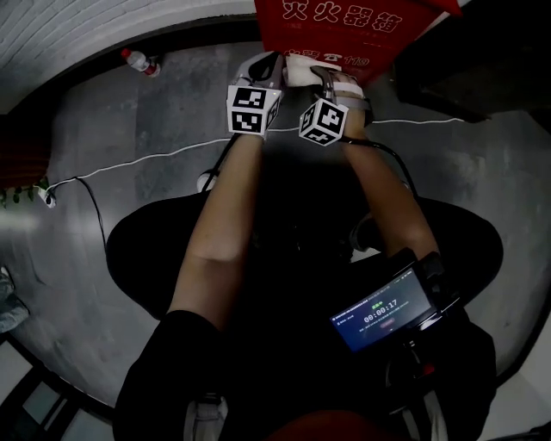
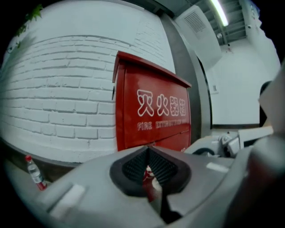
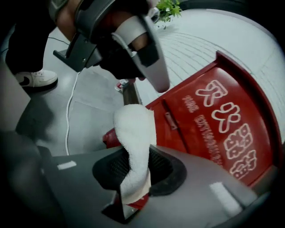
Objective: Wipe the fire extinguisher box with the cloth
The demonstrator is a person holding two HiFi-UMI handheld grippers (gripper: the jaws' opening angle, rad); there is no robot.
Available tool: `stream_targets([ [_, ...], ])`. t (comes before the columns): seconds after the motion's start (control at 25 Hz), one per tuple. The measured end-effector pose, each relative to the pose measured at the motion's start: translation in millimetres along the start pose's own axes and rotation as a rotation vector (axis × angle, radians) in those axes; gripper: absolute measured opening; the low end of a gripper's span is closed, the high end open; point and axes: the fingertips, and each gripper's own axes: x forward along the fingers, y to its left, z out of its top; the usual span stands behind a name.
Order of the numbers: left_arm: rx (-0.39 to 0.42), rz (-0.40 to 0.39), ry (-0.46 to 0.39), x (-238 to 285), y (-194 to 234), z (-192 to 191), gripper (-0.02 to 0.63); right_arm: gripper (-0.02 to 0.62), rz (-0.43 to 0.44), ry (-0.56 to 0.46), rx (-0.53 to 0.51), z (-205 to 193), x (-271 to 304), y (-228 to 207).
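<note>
White cloth (image 3: 133,133) pinched in clenched right tongs (image 3: 136,176), red fire extinguisher box (image 3: 209,124) at its three o'clock, left tongs (image 2: 149,171) pressed together, empty, box at twelve o'clock.

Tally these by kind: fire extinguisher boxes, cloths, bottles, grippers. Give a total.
Fire extinguisher box: 1
Cloth: 1
Bottle: 1
Grippers, left gripper and right gripper: 2
Total: 5

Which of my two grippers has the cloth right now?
The right gripper: the white cloth is pinched between its jaws. The left gripper is shut, with no cloth.
</note>
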Motion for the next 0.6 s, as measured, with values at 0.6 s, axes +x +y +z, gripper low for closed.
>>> stream_targets([
  [0.6, -0.026, -0.042, -0.196, -13.6, -45.4, 146.1, -0.002, 0.098, -0.552, -0.159, 0.012, 30.7, -183.6, -253.3],
])
